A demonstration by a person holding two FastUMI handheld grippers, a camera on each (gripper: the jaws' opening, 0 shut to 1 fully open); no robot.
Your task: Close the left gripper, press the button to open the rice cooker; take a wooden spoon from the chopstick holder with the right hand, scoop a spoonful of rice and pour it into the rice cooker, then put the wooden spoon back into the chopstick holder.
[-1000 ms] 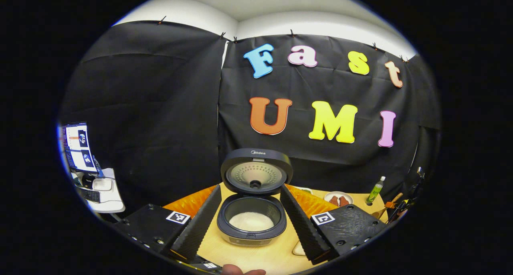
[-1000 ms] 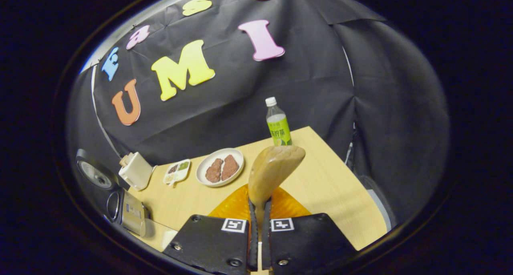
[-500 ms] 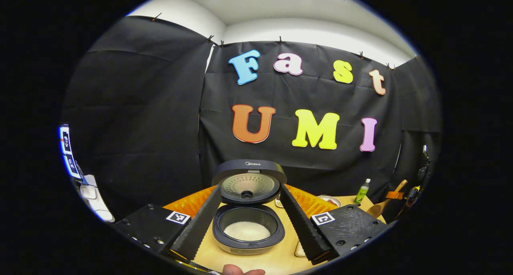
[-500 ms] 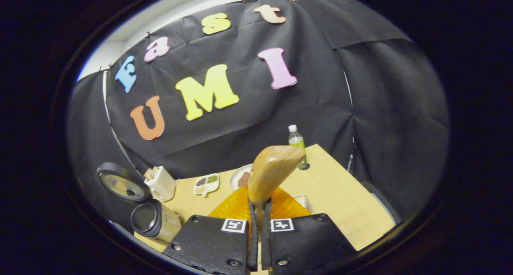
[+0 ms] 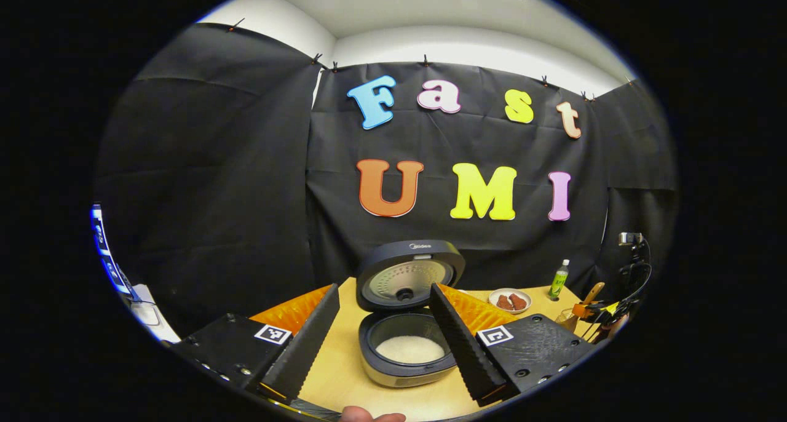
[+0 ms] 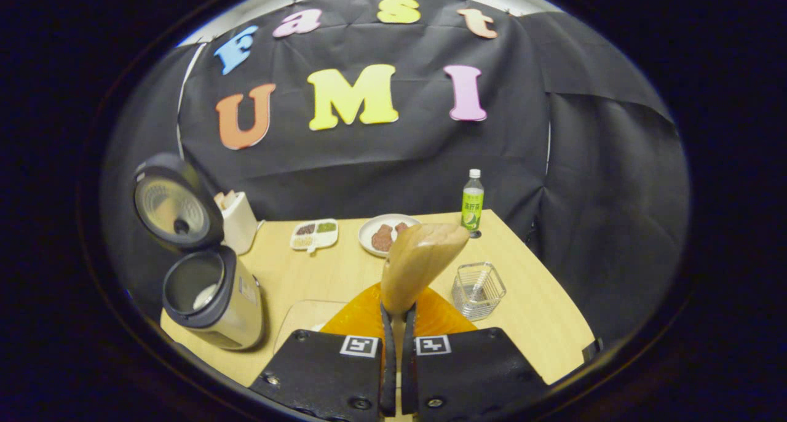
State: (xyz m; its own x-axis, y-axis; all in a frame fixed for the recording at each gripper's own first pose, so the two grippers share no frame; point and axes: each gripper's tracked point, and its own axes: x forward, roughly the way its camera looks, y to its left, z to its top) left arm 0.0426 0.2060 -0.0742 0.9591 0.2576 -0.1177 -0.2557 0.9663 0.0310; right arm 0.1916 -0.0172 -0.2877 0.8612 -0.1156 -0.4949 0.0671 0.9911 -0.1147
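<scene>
The rice cooker (image 5: 409,348) stands open on the wooden table, lid (image 5: 411,274) upright, white rice (image 5: 410,349) in its pot. My left gripper (image 5: 384,290) is open and hovers in front of it, holding nothing. My right gripper (image 6: 396,311) is shut on the handle of the wooden spoon (image 6: 421,259), whose bowl points up and forward. The clear chopstick holder (image 6: 478,290) sits just right of the spoon. In the right gripper view the rice cooker (image 6: 212,296) is at the left. In the left gripper view the right gripper (image 5: 599,311) appears far right.
At the back of the table (image 6: 541,311) stand a white container (image 6: 237,222), a small divided dish (image 6: 313,234), a plate with meat (image 6: 384,232) and a green-labelled bottle (image 6: 472,199). A clear flat tray (image 6: 304,317) lies before the cooker. The table's edge runs at the right.
The right gripper, still holding the spoon, has swung and levelled, so the cooker and the chopstick holder now appear in its view. The left gripper's view shifted slightly left, jaws still open.
</scene>
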